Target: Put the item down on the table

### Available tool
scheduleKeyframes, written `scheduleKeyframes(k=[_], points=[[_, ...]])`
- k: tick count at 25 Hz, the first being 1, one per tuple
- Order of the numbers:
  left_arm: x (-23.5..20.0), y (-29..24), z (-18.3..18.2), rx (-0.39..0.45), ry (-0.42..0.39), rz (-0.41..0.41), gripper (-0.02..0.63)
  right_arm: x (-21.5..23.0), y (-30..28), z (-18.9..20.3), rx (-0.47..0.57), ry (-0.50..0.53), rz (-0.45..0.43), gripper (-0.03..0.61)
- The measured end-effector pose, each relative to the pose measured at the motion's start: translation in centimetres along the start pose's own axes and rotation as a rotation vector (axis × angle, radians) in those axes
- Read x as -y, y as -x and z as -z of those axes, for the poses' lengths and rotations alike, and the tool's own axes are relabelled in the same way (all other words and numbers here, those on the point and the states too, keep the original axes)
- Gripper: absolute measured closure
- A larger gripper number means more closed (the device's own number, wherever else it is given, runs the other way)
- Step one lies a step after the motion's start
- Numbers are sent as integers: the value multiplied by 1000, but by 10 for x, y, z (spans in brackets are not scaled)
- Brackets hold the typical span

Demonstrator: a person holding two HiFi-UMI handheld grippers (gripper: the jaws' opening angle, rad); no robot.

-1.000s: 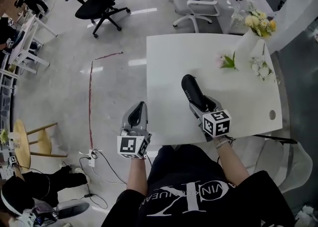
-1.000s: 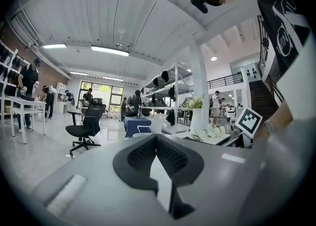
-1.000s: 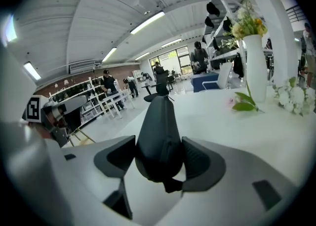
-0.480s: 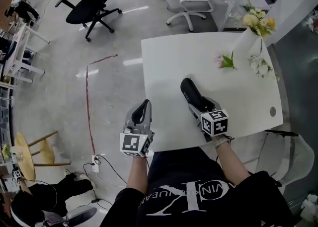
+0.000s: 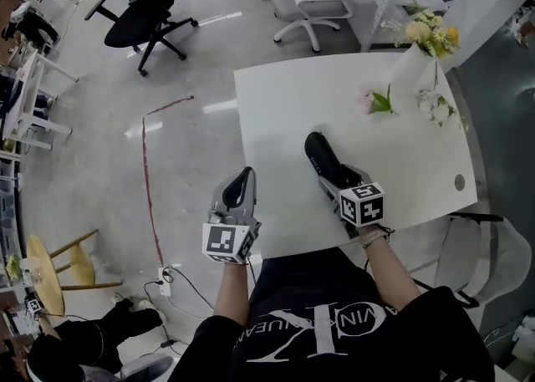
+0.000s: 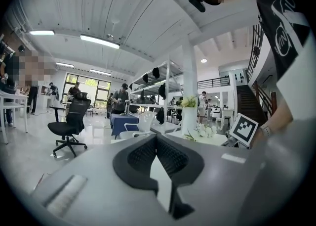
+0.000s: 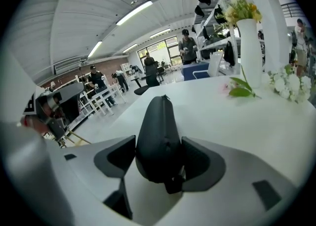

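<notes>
Nearest, the left gripper [image 5: 236, 192] hangs just off the surface's [image 5: 276, 104] edge, jaws together, empty. The right gripper [image 7: 158, 158] jaws clamp the black case [image 7: 157, 126] over the surface; whether it touches is unclear, so release is likely left. Beyond stands a vase [image 5: 411, 71].

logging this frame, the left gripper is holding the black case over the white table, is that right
No. It is the right gripper that is holding the black case over the white table, as the right gripper view shows. The left gripper holds nothing.
</notes>
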State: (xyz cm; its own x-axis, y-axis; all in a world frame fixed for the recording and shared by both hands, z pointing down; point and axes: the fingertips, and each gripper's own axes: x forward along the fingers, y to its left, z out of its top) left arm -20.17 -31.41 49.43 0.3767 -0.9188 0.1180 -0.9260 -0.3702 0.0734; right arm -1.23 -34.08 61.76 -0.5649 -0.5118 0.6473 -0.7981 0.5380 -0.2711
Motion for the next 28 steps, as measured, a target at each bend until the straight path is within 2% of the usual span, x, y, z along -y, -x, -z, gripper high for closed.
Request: scheduleKeyframes(k=[16, 25, 27, 28], points=[[-2, 3, -4, 7, -5, 17, 603, 6, 11, -11, 39, -8, 26, 288], [3, -3, -14, 28, -14, 41, 603, 11, 32, -36, 131, 2, 44, 288], [2, -3, -17, 32, -16, 45, 602, 11, 40, -44, 163, 12, 55, 315], [2, -3, -19, 34, -16, 45, 603, 11, 44, -49, 177, 23, 65, 367]])
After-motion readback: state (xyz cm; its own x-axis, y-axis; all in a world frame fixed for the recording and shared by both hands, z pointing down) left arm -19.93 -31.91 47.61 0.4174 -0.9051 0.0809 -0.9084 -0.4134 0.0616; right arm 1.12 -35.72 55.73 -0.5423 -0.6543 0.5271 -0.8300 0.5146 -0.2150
